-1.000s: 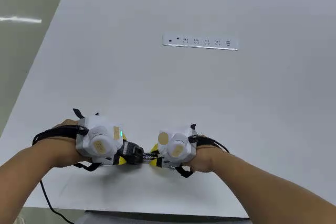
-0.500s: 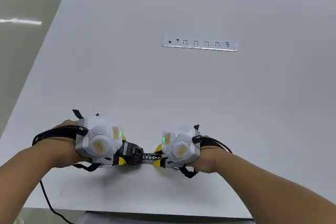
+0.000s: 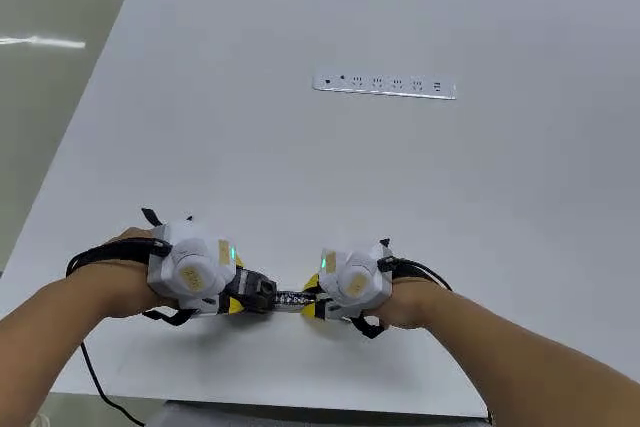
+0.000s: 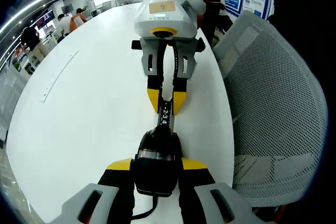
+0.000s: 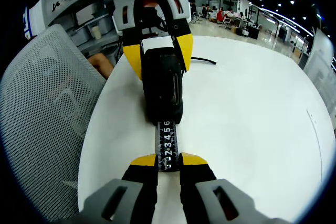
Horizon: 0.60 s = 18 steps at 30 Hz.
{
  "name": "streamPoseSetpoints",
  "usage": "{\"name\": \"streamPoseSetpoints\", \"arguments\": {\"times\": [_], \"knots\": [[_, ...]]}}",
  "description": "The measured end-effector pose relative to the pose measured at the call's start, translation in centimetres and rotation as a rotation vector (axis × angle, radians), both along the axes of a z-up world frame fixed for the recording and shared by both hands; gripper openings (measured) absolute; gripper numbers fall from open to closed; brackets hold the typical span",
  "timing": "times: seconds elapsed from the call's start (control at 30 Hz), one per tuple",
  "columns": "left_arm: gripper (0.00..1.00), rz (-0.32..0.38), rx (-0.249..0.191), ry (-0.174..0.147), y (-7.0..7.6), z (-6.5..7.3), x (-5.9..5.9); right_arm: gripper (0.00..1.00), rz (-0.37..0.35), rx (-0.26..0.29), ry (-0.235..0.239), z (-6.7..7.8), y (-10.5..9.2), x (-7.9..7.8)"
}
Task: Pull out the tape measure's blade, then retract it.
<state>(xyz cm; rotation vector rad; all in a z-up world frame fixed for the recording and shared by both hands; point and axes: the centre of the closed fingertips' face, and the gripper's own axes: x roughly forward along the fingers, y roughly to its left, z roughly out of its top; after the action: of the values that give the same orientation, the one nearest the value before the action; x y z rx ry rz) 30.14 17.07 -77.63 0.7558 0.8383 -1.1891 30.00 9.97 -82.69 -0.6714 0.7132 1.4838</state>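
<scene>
The black tape measure case lies near the front edge of the white table, and my left gripper is shut on it. A short length of numbered blade runs from the case to my right gripper, which is shut on the blade's end. In the left gripper view the right gripper faces me with its yellow fingertips pinching the blade. In the right gripper view the left gripper holds the case from behind.
A white power strip lies at the middle of the table, far from both grippers. A black cable hangs off the table's front left edge. A grey mesh chair stands just behind the front edge.
My right gripper has moved to the right, away from the case, and a longer stretch of blade shows between the two grippers. The left gripper has stayed put.
</scene>
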Motion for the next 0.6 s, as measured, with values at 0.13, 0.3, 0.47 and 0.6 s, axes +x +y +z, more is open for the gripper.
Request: {"name": "streamPoseSetpoints", "arguments": {"times": [0.13, 0.3, 0.47, 0.6], "knots": [[0.29, 0.002, 0.0, 0.0, 0.0, 0.0, 0.0, 0.14, -0.001, -0.004, -0.001, 0.0, -0.2, 0.0], [0.29, 0.003, 0.001, 0.0, 0.1, 0.0, 0.0, 0.14, 0.002, -0.008, -0.008, -0.1, -0.5, 0.0], [0.29, 0.003, 0.002, -0.001, 0.1, 0.0, 0.0, 0.14, -0.001, -0.013, -0.009, -0.1, -0.9, 0.0], [0.29, 0.004, 0.001, -0.002, 0.1, 0.0, -0.1, 0.14, -0.008, -0.013, -0.006, -0.1, -1.2, 0.0]]}}
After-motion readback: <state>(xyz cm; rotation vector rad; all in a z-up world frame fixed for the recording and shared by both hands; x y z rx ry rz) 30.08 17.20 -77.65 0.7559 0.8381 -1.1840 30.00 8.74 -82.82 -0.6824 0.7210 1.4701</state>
